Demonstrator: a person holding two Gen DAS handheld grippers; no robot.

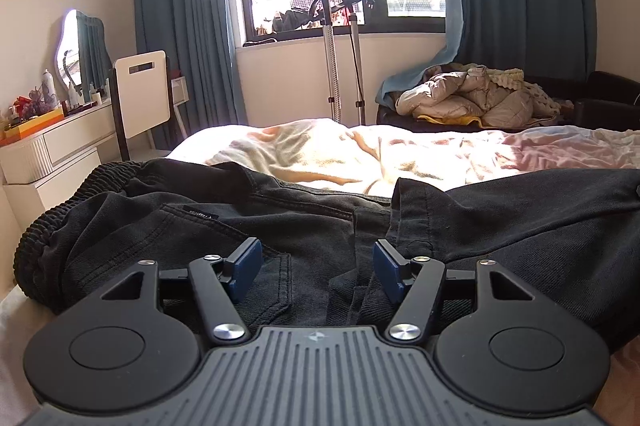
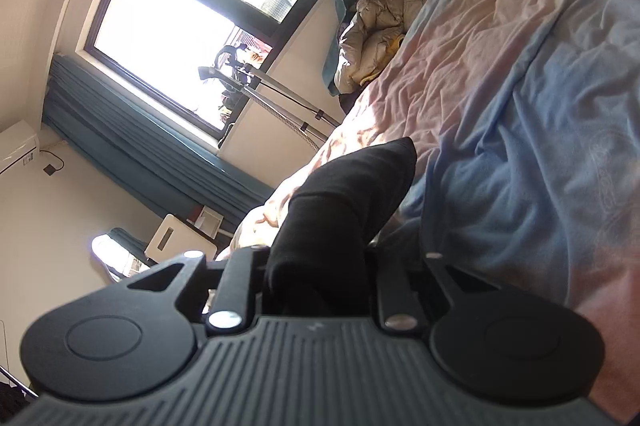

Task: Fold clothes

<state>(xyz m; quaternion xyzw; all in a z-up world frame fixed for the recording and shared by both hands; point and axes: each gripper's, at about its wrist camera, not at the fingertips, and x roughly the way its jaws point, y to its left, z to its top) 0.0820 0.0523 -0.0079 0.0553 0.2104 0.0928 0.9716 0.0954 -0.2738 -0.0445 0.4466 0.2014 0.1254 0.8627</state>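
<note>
The black trousers lay spread across the near edge of the bed, elastic waistband at nine o'clock in the left wrist view, probably flattened out so a fold could be made. The left gripper hung over their middle with its blue pads standing apart, nothing between them but the cloth beneath; whether the pads touched that cloth could not be told. The right gripper, its camera rolled far over so the window sat at eleven o'clock, had its jaws drawn in on a bunched part of the black fabric, seemingly a trouser leg end taken up to carry across. Its fingertips were buried in that dark fold. The trousers' right side ran out of frame at three o'clock, and the leg hems were not visible.
</note>
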